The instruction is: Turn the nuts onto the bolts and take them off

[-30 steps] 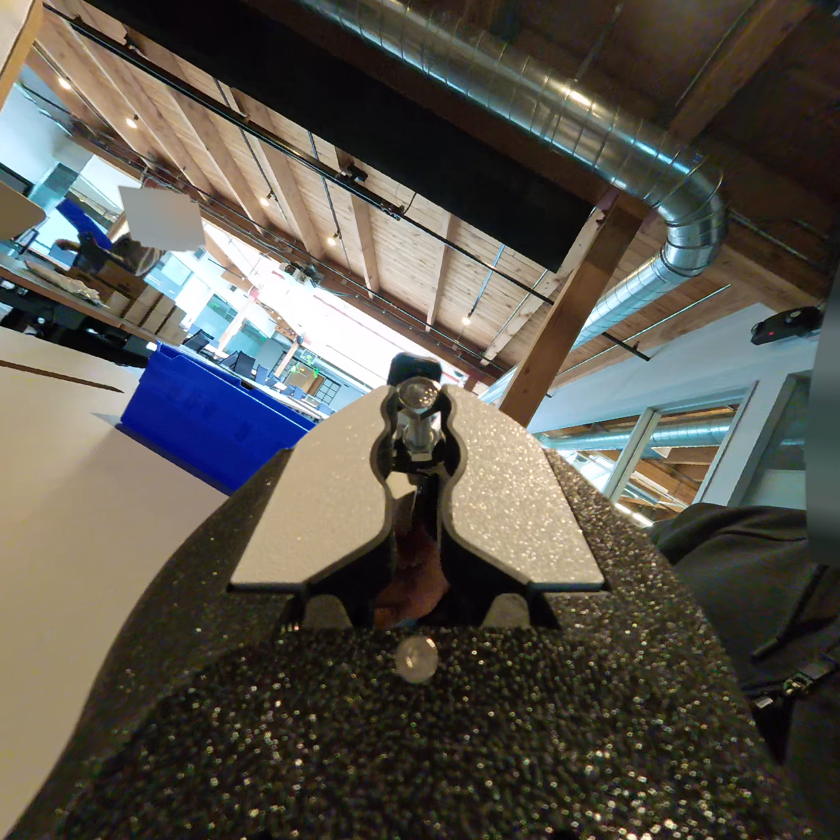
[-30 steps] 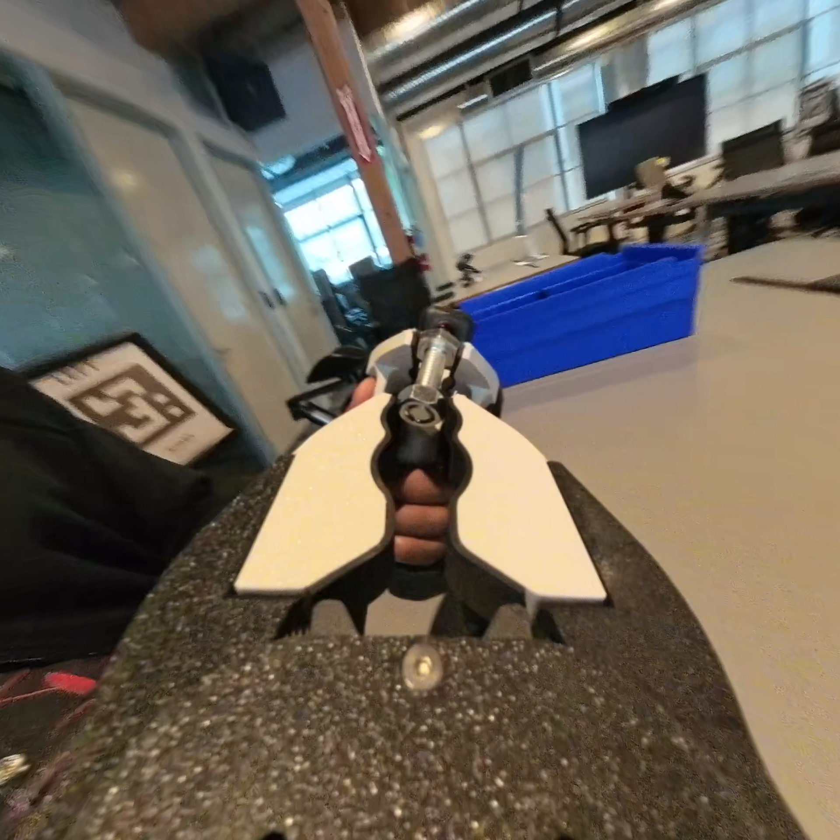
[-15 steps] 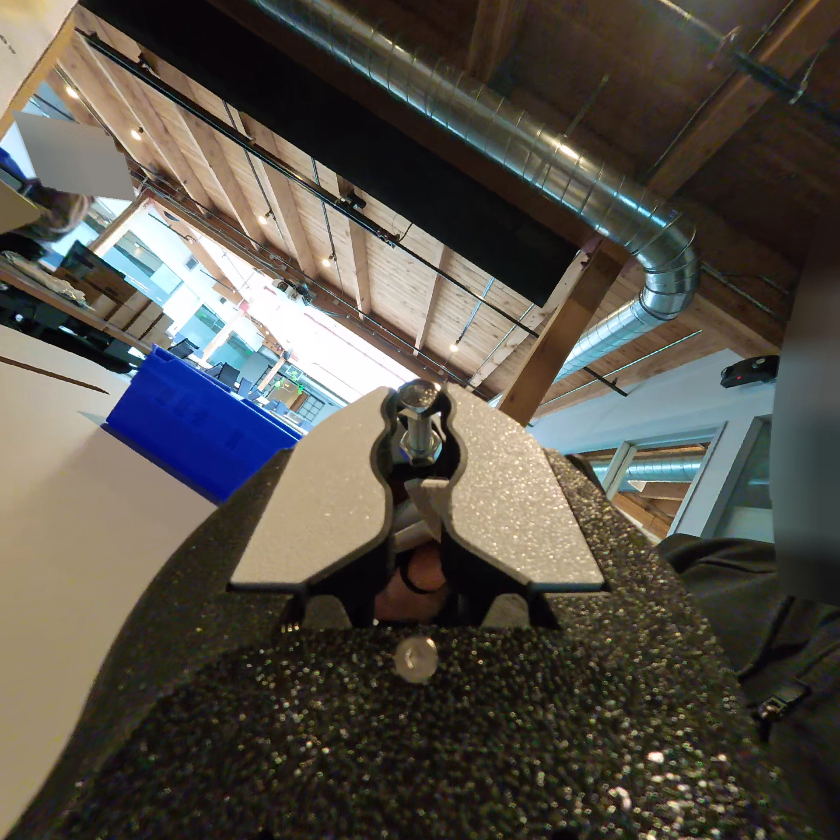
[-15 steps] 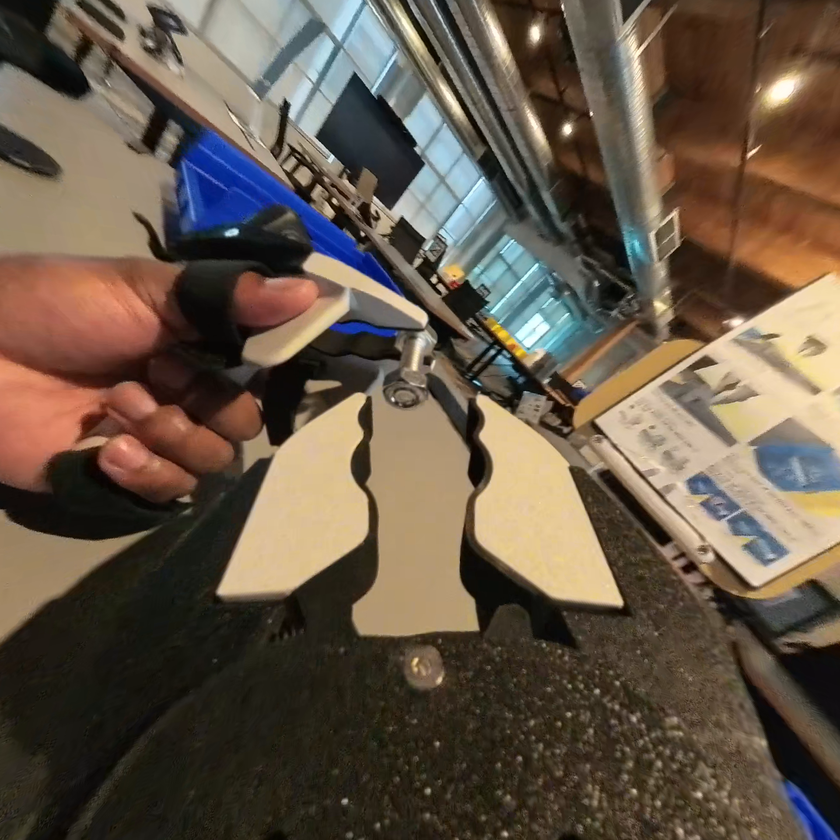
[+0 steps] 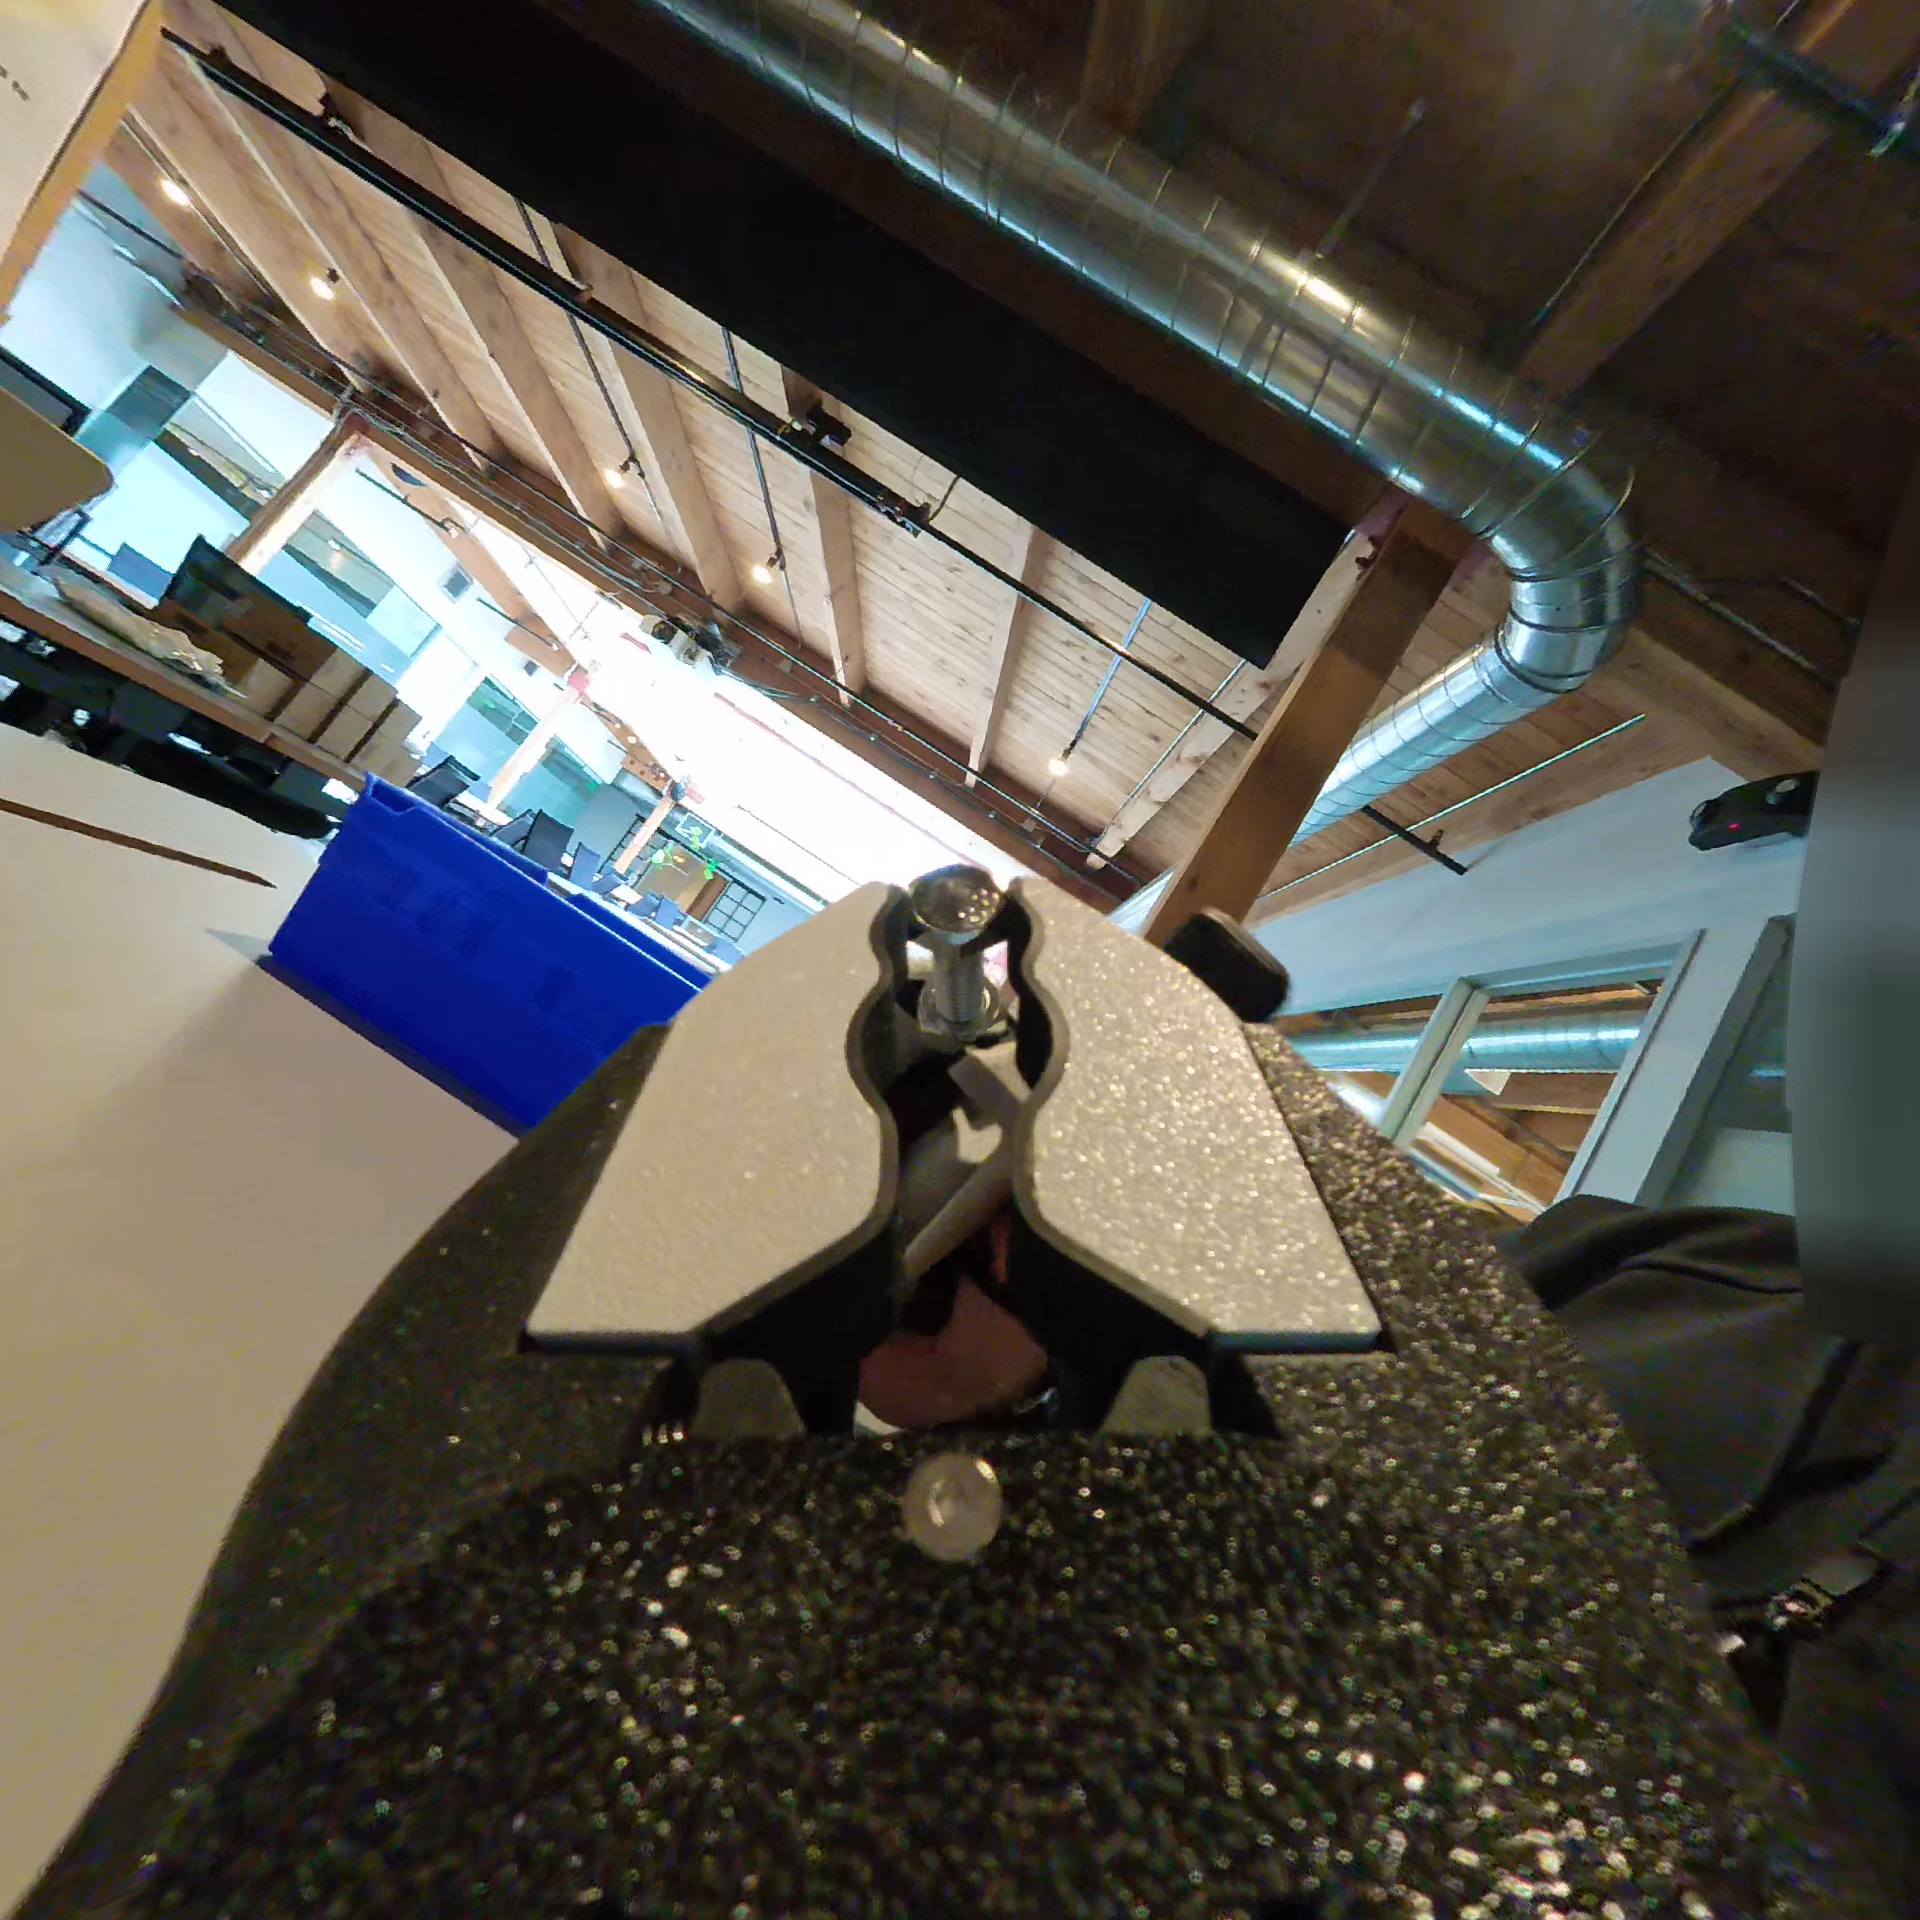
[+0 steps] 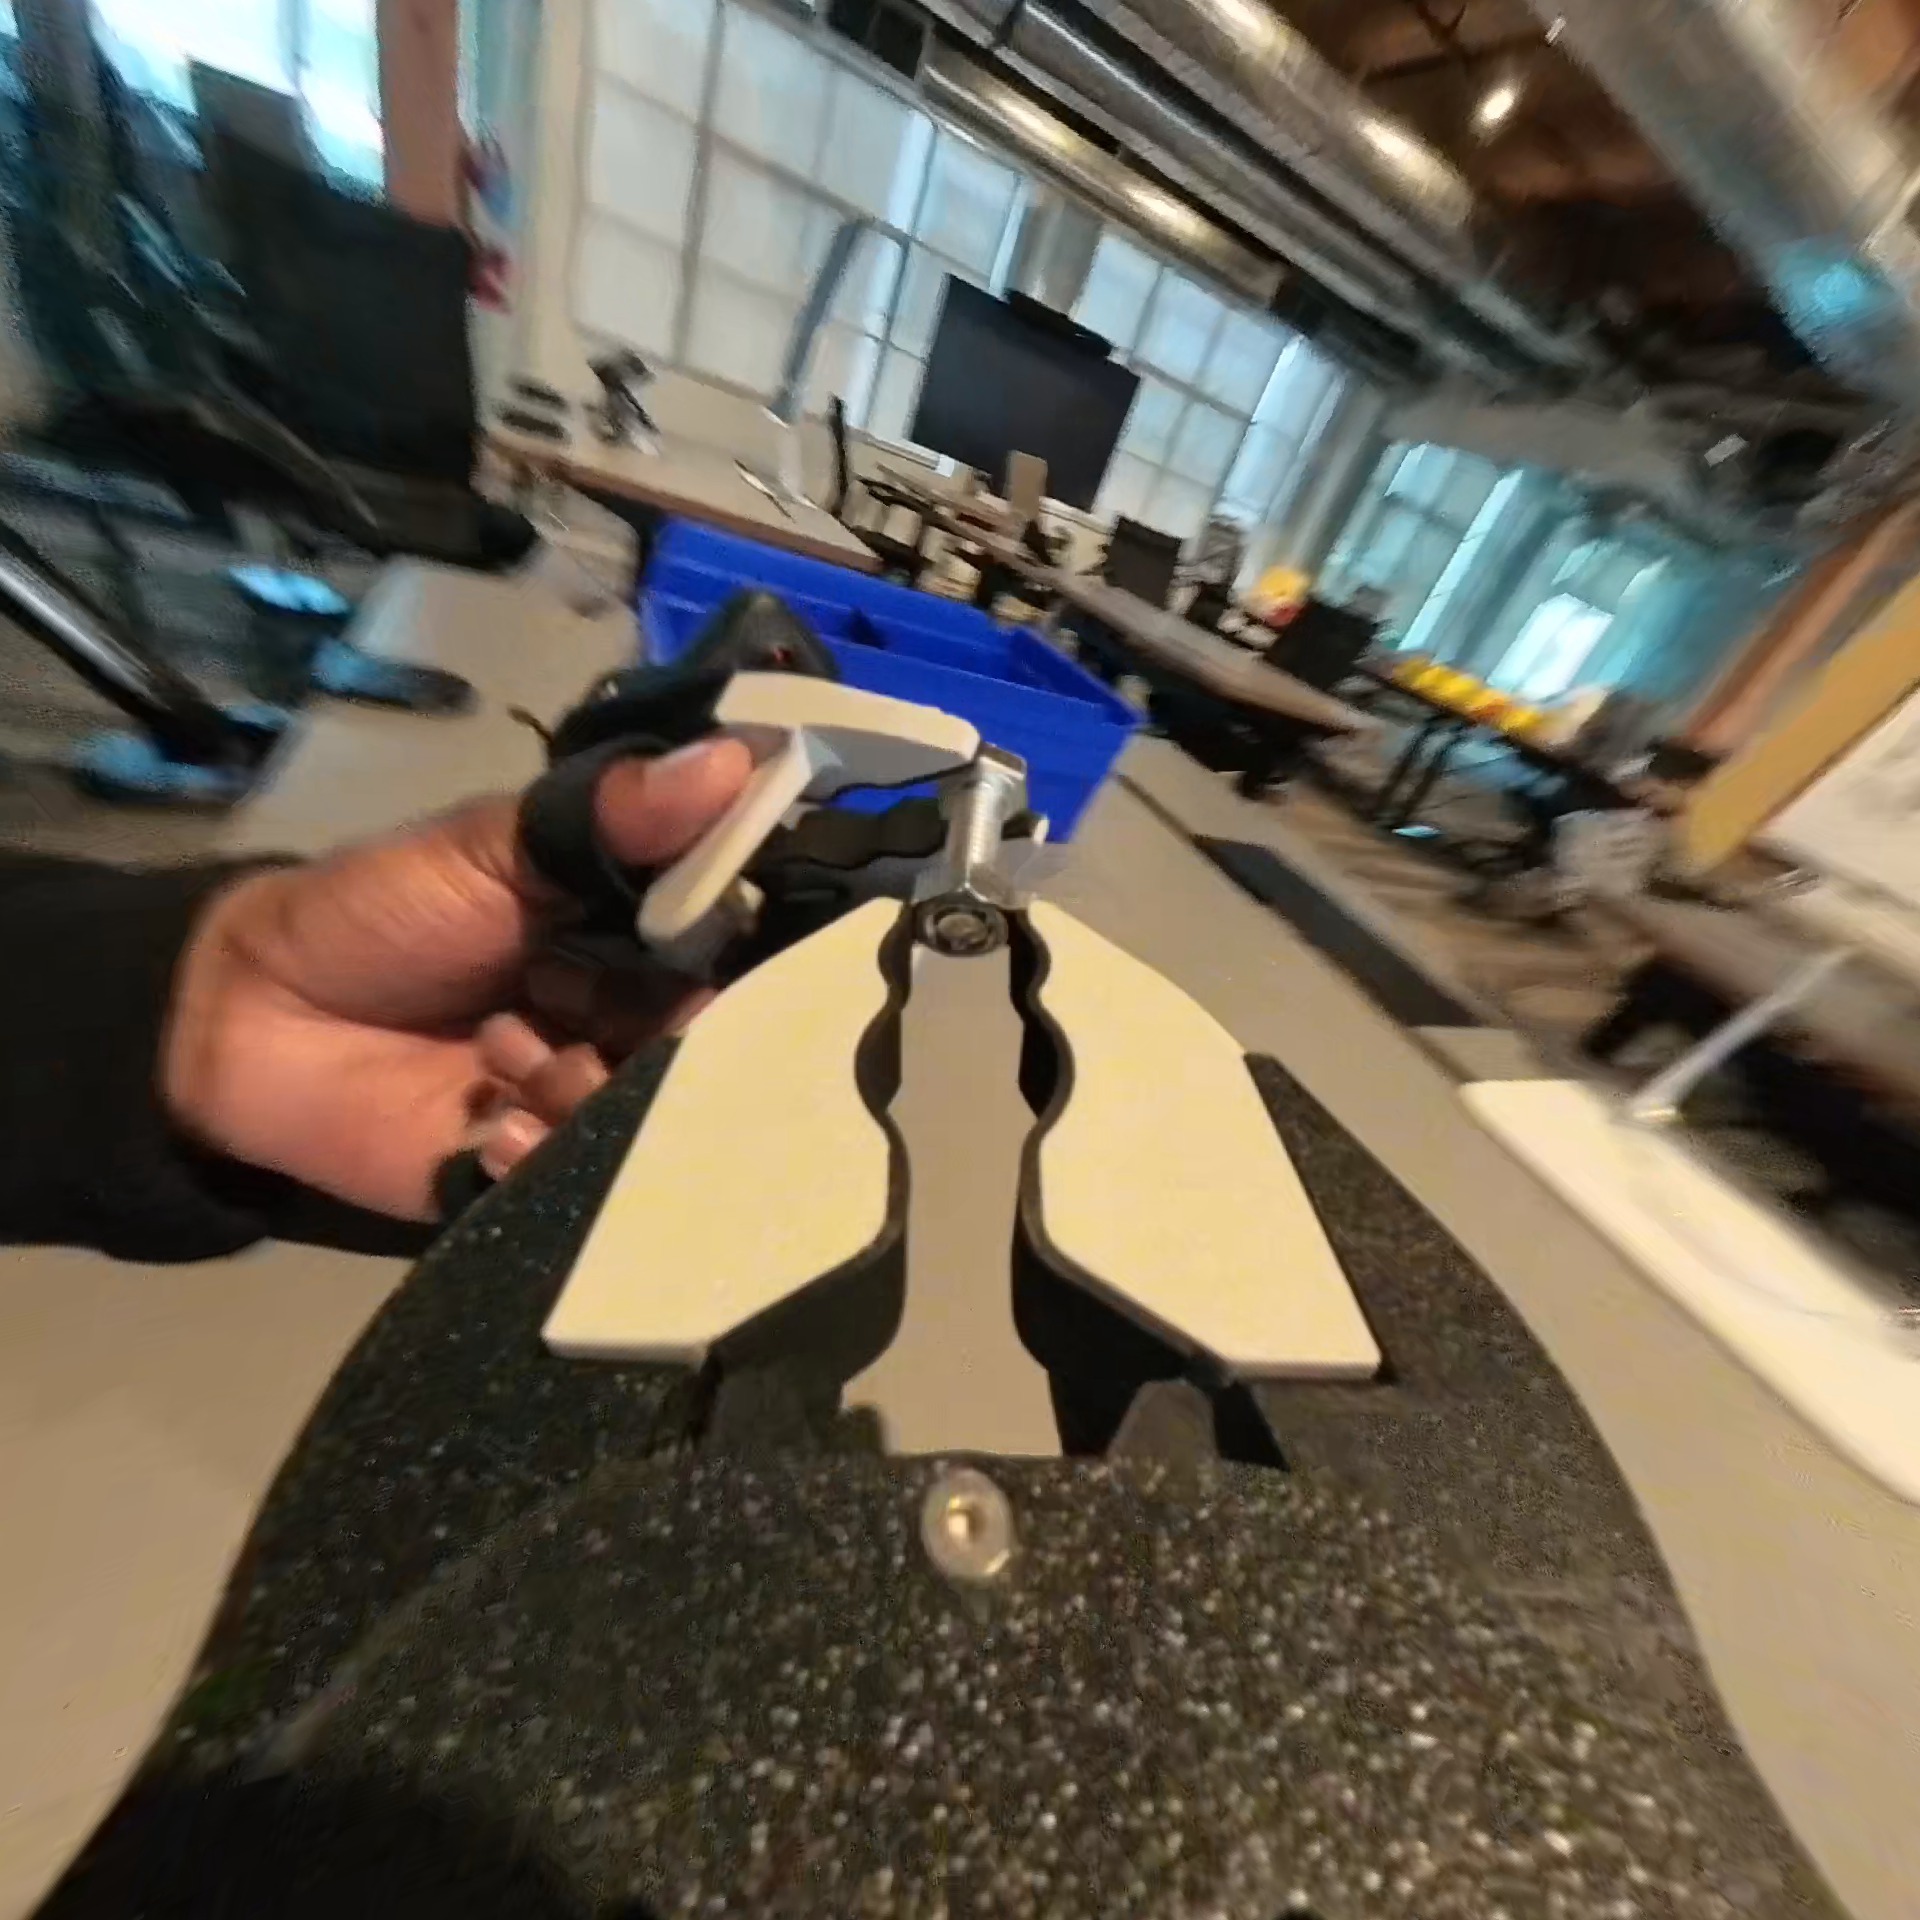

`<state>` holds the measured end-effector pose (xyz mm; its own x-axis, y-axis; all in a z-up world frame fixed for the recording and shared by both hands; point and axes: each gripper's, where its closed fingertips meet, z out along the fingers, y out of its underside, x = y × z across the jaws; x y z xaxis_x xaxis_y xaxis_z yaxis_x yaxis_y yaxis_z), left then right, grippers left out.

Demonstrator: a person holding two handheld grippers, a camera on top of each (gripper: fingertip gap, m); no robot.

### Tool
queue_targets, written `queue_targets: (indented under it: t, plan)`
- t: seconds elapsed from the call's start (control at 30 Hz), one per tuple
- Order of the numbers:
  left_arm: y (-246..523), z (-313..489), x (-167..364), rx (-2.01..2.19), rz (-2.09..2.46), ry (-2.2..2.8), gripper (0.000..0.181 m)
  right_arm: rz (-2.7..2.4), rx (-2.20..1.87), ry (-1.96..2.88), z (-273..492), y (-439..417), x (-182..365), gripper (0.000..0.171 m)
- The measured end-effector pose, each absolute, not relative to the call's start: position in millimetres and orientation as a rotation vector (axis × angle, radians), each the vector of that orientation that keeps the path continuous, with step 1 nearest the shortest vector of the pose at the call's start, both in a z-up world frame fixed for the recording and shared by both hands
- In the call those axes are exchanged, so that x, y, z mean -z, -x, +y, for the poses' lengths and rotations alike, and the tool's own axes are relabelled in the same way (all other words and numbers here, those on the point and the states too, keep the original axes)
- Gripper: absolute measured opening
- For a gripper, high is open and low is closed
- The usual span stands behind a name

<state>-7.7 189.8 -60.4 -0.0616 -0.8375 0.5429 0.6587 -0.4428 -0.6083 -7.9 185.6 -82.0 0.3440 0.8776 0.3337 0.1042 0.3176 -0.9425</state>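
My left gripper (image 5: pixel 954 906) is shut on a silver bolt (image 5: pixel 951 982), head up between the tips and shaft pointing down. A silver nut (image 5: pixel 964 1027) sits on the shaft below. In the right wrist view the bolt (image 6: pixel 982 821) stands upright, held across by the left gripper's white finger (image 6: pixel 852 727), with a person's hand (image 6: pixel 343 987) on that gripper. My right gripper (image 6: pixel 956 925) comes from below, its tips closed around the nut (image 6: pixel 954 925) at the bolt's lower end. The view is motion-blurred.
A blue bin (image 5: pixel 457 935) stands on the light table (image 5: pixel 156 1039); it shows behind the bolt in the right wrist view (image 6: pixel 935 665). A white tray-like object (image 6: pixel 1662 1247) lies at the right. A dark sleeve (image 5: pixel 1714 1351) is at the right.
My right gripper let go of the nut, swung round open, and has now closed on the nut again. My left gripper has kept hold of the bolt, shifting only slightly.
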Motion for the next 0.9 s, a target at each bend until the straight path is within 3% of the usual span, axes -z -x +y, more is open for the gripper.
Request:
queue_targets:
  t: [0.17,0.27,0.43,0.67,0.9]
  plan:
    - [7,189,60,1.704,0.255,1.081,0.017,-0.985,-1.351,1.293,179,9,80,0.018]
    - [7,190,61,1.684,0.252,1.091,0.016,-0.943,-1.504,1.307,179,9,80,0.019]
    - [18,193,59,1.680,0.198,1.057,0.017,-1.005,-1.087,1.269,189,9,84,0.048]
    - [16,194,61,1.697,0.191,1.066,0.017,-1.140,-0.337,1.000,187,5,78,0.043]
    - [13,193,61,1.720,0.203,1.065,0.017,-1.164,-0.113,0.963,188,8,83,0.037]
